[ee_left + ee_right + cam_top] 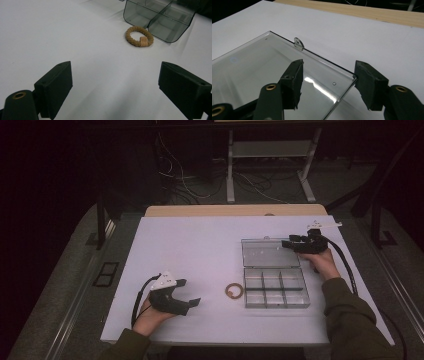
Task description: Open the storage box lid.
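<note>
The clear lid (287,75) of the compartment box (276,289) lies flat, its far corner between the right gripper (328,85)'s parted jaws, seemingly untouched. A tan rope ring (139,36) lies beyond the left gripper (115,85)'s wide-open jaws, beside the box.

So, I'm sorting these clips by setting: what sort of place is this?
Probably a lab or workshop recording station: a white-covered table in a dark room, loose cables on the floor behind, and a metal stand frame beyond it.

Dim room. White table (200,250) on grey floor (65,285); cables (185,182) and a white stand (270,165) lay behind.
</note>
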### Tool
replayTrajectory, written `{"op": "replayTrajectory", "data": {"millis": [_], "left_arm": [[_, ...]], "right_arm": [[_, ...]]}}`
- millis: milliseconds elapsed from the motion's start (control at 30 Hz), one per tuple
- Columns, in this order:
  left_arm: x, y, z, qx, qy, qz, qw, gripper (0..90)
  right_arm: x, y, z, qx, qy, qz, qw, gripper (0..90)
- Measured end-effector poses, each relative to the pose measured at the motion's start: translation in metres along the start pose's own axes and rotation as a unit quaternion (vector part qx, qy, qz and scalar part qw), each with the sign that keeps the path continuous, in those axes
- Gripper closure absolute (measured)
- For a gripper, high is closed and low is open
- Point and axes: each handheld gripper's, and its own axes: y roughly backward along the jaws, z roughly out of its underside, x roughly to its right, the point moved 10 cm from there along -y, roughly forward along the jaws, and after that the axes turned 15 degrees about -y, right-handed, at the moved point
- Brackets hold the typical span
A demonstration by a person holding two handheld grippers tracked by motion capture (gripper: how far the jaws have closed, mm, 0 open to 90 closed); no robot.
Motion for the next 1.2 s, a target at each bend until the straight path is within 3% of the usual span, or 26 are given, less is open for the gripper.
{"op": "replayTrajectory", "data": {"millis": [600,967,1200], "left_arm": [[0.0,0.0,0.0,-0.001,-0.001,-0.001,1.0,11.3],[0.0,0.0,0.0,0.0,-0.001,-0.001,1.0,11.3],[0.0,0.001,0.0,-0.001,-0.003,-0.001,1.0,11.3]], "right_arm": [[0.005,-0.005,0.007,-0.023,-0.001,0.013,0.9996,40.8],[0.004,-0.002,0.004,-0.016,0.0,0.02,0.9997,39.3],[-0.001,0.012,-0.002,-0.006,-0.001,0.023,0.9997,35.8]]}}
